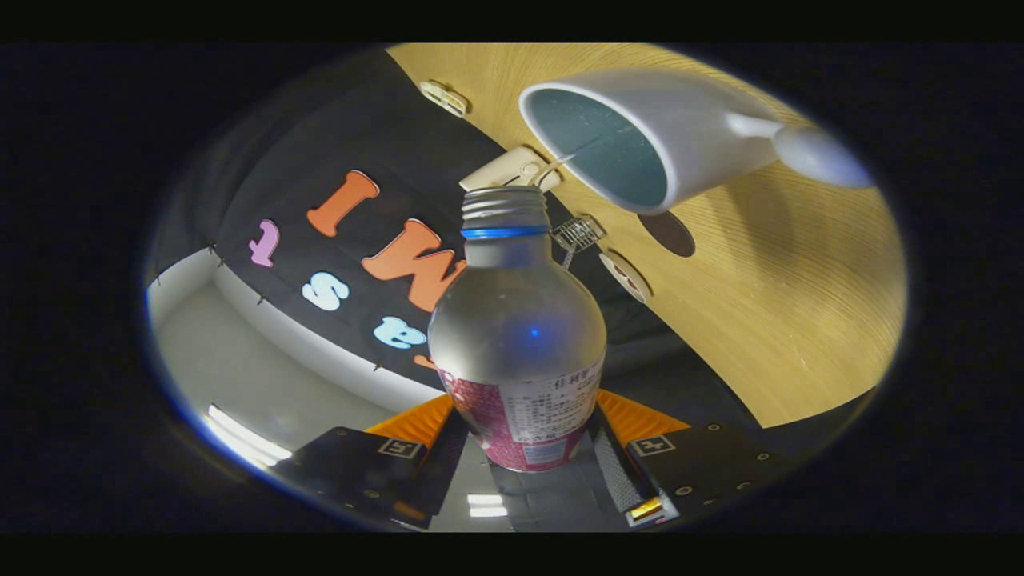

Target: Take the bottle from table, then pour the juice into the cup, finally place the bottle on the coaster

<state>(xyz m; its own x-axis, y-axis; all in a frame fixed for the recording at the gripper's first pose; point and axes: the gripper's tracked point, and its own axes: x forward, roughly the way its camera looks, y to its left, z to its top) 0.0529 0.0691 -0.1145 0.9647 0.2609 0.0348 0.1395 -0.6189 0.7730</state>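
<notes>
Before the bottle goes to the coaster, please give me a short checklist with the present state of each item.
1. Gripper shut on the bottle, one finger on each side: ok.
2. Cap off, mouth open: ok.
3. Bottle mouth aimed at the cup: ok.
4. Thin stream running from the mouth into the cup: ok.
5. Pouring finished: not ok.
6. Coaster bare on the table, just beyond the cup: ok.
</notes>
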